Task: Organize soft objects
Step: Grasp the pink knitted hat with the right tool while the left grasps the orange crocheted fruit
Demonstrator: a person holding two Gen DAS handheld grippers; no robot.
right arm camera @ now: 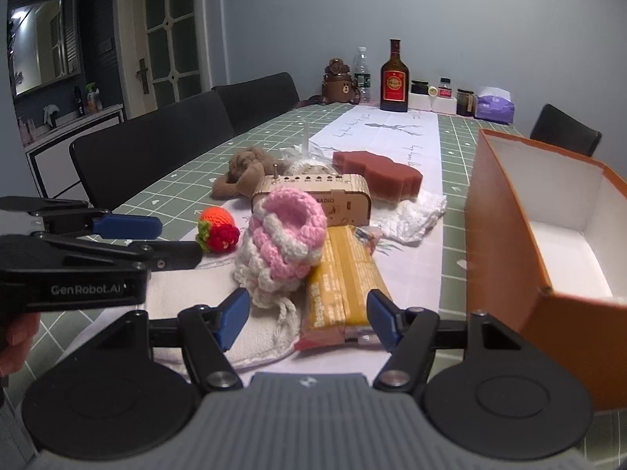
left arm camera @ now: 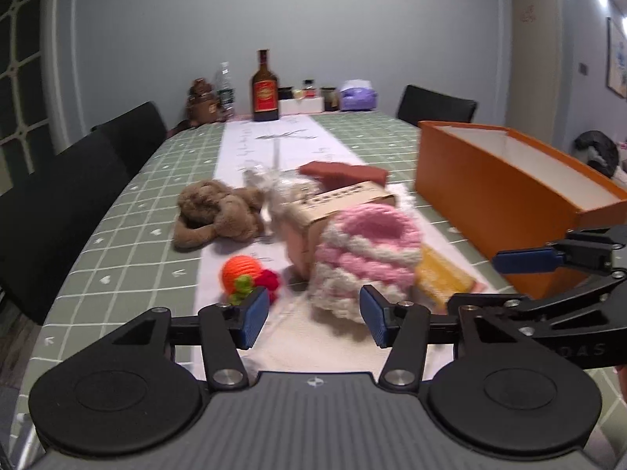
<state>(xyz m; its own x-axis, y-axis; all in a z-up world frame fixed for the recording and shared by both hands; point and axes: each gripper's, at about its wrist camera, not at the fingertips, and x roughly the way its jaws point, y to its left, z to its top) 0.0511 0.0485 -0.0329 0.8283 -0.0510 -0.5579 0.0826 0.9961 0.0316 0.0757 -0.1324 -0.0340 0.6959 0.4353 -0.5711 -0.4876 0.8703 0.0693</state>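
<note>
Pink-and-white crocheted pouch (right arm camera: 280,244) lies on its side on the white runner (right arm camera: 411,145), long axis running toward the cameras, pink mouth end up against the wooden radio box (right arm camera: 333,197), white drawstring end nearest. Yellow snack packet (right arm camera: 343,286) touches its right, crochet strawberry (right arm camera: 217,231) just left, brown plush (left arm camera: 219,213), red sponge (right arm camera: 378,174) and white cloth (right arm camera: 415,215) behind, orange box (right arm camera: 505,211) at right. Left gripper (left arm camera: 315,315) and right gripper (right arm camera: 307,319) are both spread wide, holding nothing, pouch just ahead of each.
</note>
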